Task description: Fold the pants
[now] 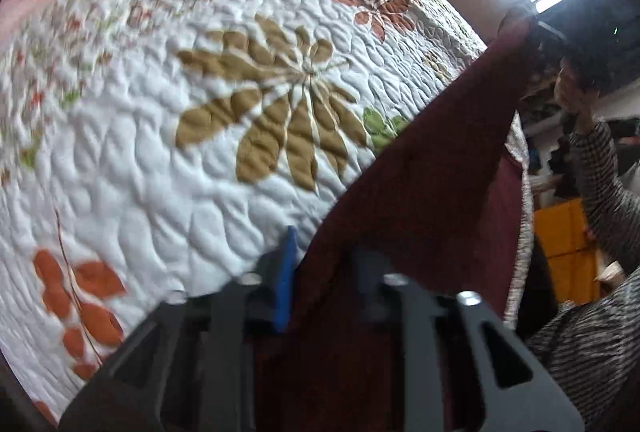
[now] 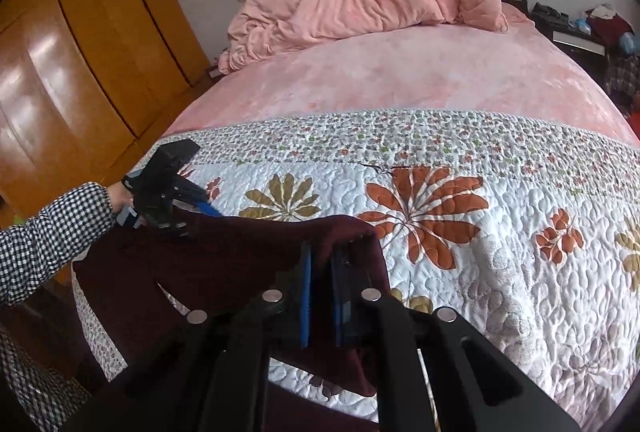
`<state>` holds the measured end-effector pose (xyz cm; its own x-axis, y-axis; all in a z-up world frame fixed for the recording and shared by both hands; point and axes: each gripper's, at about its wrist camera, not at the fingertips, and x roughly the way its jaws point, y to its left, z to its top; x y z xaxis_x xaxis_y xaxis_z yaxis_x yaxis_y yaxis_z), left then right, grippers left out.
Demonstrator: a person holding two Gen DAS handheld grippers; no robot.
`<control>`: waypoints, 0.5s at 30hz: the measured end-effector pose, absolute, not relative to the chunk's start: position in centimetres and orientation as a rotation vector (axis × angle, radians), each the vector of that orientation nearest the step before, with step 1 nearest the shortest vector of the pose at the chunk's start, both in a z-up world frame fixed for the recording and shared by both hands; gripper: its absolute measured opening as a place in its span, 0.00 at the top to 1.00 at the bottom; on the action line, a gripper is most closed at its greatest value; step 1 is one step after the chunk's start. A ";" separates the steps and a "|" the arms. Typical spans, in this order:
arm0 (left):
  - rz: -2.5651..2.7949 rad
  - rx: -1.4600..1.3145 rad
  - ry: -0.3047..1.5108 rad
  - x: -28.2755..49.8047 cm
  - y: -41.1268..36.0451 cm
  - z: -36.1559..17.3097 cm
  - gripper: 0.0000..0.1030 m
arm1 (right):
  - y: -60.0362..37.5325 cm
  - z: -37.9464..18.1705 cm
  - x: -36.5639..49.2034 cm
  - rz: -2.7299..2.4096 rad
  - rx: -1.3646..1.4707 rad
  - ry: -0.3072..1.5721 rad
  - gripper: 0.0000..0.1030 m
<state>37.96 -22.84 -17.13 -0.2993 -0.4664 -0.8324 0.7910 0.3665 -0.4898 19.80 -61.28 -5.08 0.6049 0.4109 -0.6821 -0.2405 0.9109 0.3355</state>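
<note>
Dark maroon pants (image 2: 224, 256) hang stretched between my two grippers above the near edge of a bed. My right gripper (image 2: 322, 264) is shut on one top corner of the pants, cloth draped over its blue-padded fingers. My left gripper (image 2: 192, 208) shows at the left of the right wrist view, shut on the other corner. In the left wrist view my left gripper (image 1: 320, 264) holds the pants (image 1: 432, 200), which stretch up and right toward the right gripper (image 1: 548, 32). The lower part of the pants hangs out of sight below.
A white floral quilt (image 2: 480, 232) covers the near half of the bed, over a pink sheet (image 2: 400, 80). A bunched pink duvet (image 2: 360, 0) lies at the headboard. A wooden wardrobe (image 2: 72, 64) stands left. A cluttered nightstand (image 2: 580, 32) stands right.
</note>
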 end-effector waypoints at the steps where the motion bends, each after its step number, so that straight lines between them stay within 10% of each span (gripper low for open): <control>1: -1.271 0.328 1.366 37.5 -22.6 -16.7 0.90 | -61.5 -5.3 19.8 0.380 0.237 0.844 0.92; 15: -0.785 0.654 0.851 18.6 -19.9 -6.9 0.91 | -61.3 -8.1 15.4 0.249 0.319 0.806 0.92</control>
